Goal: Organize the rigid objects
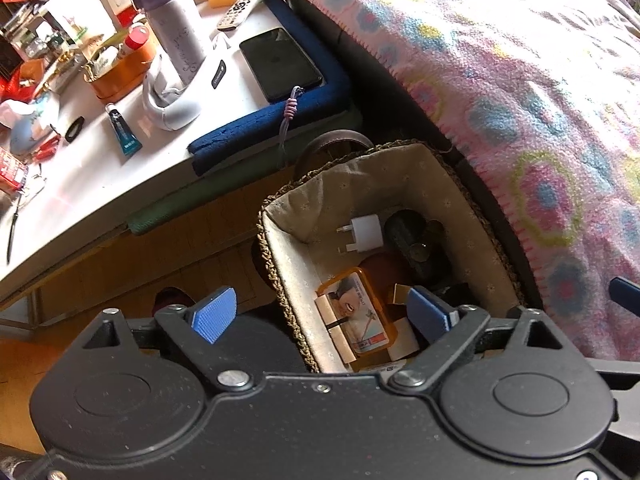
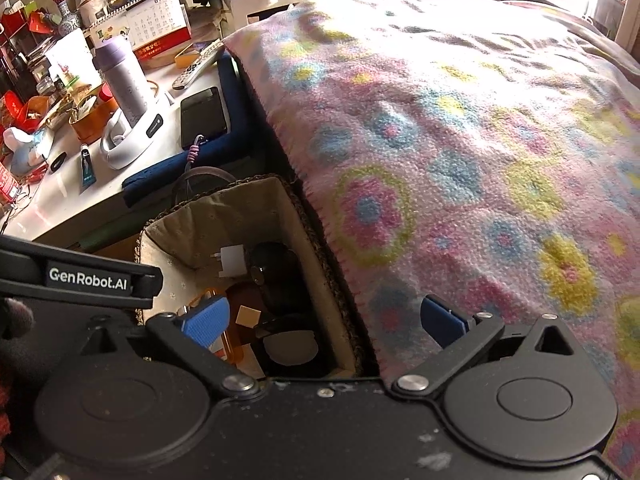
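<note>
A woven basket with a beige cloth lining [image 1: 352, 176] stands on the floor between the white table and the blanket-covered seat. Inside lie a white plug adapter [image 1: 364, 232], a dark cylinder [image 1: 416, 240] and an orange-rimmed box with a picture [image 1: 356, 316]. My left gripper [image 1: 324, 316] is open and empty, held above the basket's near end. My right gripper [image 2: 324, 318] is open and empty, over the basket [image 2: 208, 208] and the blanket's edge. The adapter [image 2: 232, 260] and a white round disc [image 2: 290, 346] show in the right wrist view.
The white table [image 1: 100, 176] carries a purple-capped flask [image 1: 172, 20], a black phone [image 1: 280, 62] on a blue pad, a remote [image 1: 244, 4], a teal tube [image 1: 124, 132] and an orange tub [image 1: 120, 72]. A floral blanket [image 1: 520, 80] covers the seat at right.
</note>
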Action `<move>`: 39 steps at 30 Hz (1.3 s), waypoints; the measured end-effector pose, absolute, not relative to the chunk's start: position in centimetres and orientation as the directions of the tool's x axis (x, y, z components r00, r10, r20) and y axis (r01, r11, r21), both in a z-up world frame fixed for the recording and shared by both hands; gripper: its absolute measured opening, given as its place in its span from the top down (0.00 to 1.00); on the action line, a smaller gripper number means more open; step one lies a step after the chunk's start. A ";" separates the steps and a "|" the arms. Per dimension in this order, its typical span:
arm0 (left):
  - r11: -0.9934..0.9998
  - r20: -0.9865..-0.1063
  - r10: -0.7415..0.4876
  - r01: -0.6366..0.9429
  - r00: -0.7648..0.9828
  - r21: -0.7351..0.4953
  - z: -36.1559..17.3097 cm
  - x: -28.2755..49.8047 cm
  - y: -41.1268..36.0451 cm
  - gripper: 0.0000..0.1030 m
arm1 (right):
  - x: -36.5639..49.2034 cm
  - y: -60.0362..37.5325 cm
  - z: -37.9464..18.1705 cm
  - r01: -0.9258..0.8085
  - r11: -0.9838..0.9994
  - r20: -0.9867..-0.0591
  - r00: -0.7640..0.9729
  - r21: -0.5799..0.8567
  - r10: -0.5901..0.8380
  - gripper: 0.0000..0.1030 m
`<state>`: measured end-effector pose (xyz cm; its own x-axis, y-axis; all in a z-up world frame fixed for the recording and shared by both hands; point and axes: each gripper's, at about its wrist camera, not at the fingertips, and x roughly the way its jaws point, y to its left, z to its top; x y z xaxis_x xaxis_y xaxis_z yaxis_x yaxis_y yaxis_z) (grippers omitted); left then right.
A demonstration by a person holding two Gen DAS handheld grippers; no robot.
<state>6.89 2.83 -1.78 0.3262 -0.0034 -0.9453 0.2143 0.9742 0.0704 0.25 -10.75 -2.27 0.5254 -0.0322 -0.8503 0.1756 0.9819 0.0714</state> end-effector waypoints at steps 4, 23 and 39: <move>0.973 -0.949 0.002 0.219 0.316 0.074 -1.7 6.5 2.7 0.13 | -0.1 -10.7 -1.9 0.169 0.983 -0.842 0.538 0.065 -0.037 0.00; 0.979 -0.919 -0.023 0.196 0.394 0.060 -0.1 4.0 2.3 0.12 | -1.8 -11.2 -1.0 0.184 0.983 -0.838 0.540 0.026 -0.079 0.00; 0.983 -0.897 -0.032 0.178 0.440 0.053 0.7 2.4 2.2 0.12 | -2.3 -11.8 -1.6 0.213 0.976 -0.853 0.517 0.043 -0.075 0.00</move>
<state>2.41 2.21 0.66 0.4403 -0.0318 -0.8973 0.1783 0.9826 0.0527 -2.25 -11.84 -1.64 0.5168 -0.0753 -0.8528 0.2128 0.9762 0.0427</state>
